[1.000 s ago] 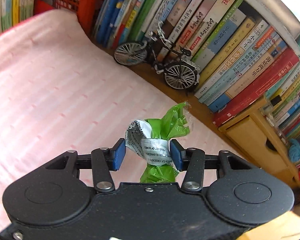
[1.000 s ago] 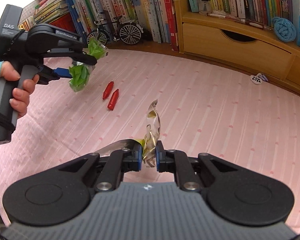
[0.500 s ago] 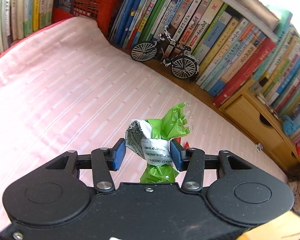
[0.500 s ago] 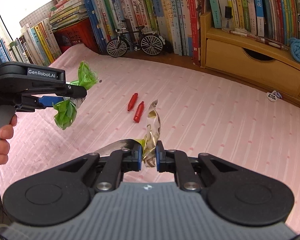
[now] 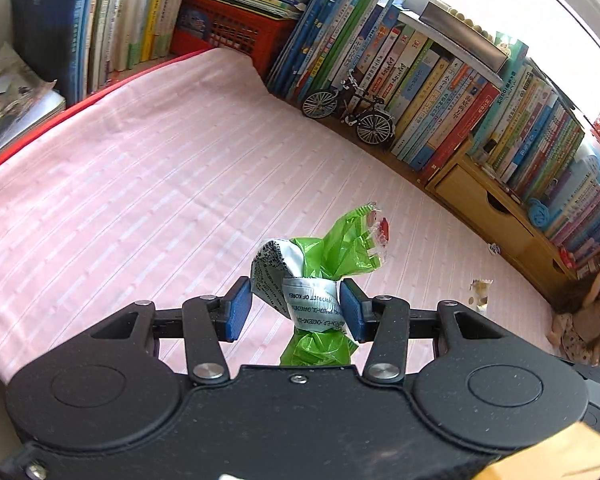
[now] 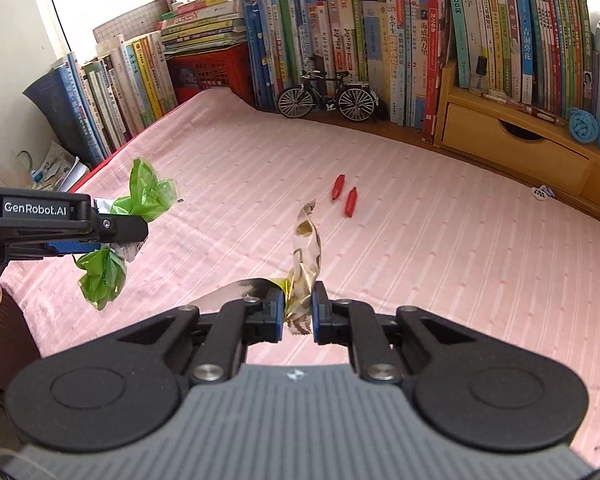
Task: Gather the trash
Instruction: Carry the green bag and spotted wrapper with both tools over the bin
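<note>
My left gripper (image 5: pixel 296 307) is shut on a crumpled green wrapper (image 5: pixel 332 248) with a white printed band, held above the pink cloth (image 5: pixel 140 184). From the right wrist view the same green wrapper (image 6: pixel 144 196) hangs from the left gripper (image 6: pixel 112 236) at the left. My right gripper (image 6: pixel 296 316) is shut on a gold and clear crinkled wrapper (image 6: pixel 306 248) that stands up between the blue pads. Two red sausage-shaped packets (image 6: pixel 345 197) lie on the cloth beyond it.
Rows of books (image 6: pixel 340 40) line the back and left. A model bicycle (image 6: pixel 328 98) stands before them, beside a wooden drawer unit (image 6: pixel 516 148). A red crate (image 6: pixel 212 68) sits at the back left. A small white item (image 6: pixel 542 192) lies near the drawers. A doll (image 5: pixel 584 320) sits at the right.
Both grippers have drawn back and risen, so more of the pink cloth and the shelves shows. The left gripper has shifted left and nearer in the right wrist view. Both keep their wrappers.
</note>
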A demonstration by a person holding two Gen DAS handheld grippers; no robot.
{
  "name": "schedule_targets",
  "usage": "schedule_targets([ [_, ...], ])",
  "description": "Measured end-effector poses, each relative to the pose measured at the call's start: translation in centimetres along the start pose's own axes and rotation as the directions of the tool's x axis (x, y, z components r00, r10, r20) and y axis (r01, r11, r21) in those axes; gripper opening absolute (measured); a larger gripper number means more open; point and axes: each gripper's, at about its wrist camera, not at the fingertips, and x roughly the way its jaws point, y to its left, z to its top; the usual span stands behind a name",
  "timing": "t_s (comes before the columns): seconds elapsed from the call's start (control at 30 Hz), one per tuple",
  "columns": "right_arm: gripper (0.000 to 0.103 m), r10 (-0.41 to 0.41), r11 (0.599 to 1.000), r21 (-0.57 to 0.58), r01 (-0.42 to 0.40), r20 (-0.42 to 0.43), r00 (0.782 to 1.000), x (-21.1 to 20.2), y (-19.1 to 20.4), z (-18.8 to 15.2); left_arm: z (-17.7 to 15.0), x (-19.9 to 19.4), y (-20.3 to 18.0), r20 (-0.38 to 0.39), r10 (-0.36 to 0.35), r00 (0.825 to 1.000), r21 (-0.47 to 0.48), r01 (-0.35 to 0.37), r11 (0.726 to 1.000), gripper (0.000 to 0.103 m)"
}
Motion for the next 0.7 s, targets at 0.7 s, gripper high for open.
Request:
schedule_targets([
  [0.7, 0.018, 0.061, 0.997, -0.040, -0.062, -0.028, 0.998, -9.4, 12.0, -9.2, -12.8, -15.7, 9.0, -0.024, 0.048, 0.999, -0.044, -0.049, 0.998, 0.045],
])
